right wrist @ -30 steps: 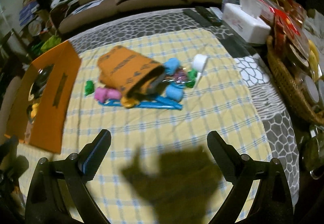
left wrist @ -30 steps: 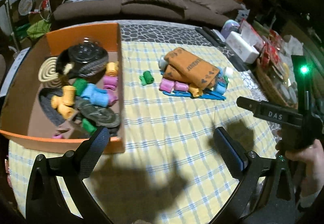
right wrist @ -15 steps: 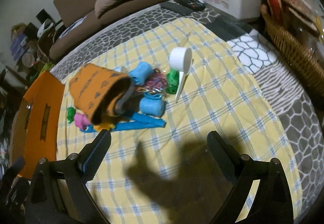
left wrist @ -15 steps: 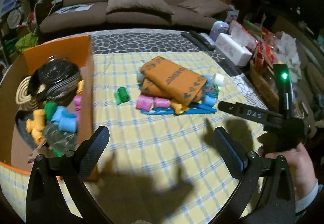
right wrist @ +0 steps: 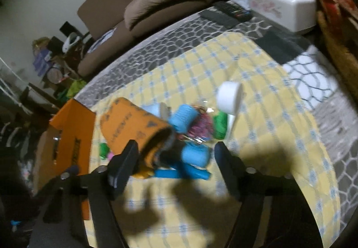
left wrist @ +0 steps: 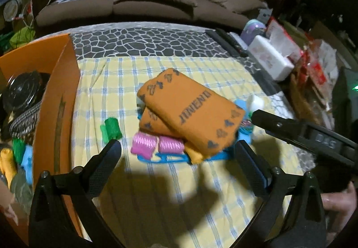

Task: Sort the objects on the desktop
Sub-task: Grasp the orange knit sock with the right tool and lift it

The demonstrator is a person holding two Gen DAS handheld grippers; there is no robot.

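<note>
A pile lies on the yellow checked cloth (left wrist: 156,192): folded orange socks (left wrist: 192,111), two pink rollers (left wrist: 156,146), a lone green roller (left wrist: 111,131), a blue hanger (left wrist: 170,159) beneath. My left gripper (left wrist: 176,158) is open and empty, just short of the pink rollers. My right gripper (right wrist: 176,158) is open and empty, its fingers either side of a blue roller (right wrist: 195,155) and the socks' end (right wrist: 134,127). A white scoop (right wrist: 230,99) and another green roller (right wrist: 220,124) lie beyond. The right gripper also shows in the left wrist view (left wrist: 290,128).
An orange box (left wrist: 56,100) with rollers and dark items stands at the left. A white tissue box (right wrist: 282,8) and remotes (right wrist: 226,12) sit at the far right. A wicker basket (right wrist: 335,46) is on the right edge. A sofa is behind the table.
Both grippers have moved in toward the pile, which looks larger in both views. The left one swung right, away from the box. Both stay open.
</note>
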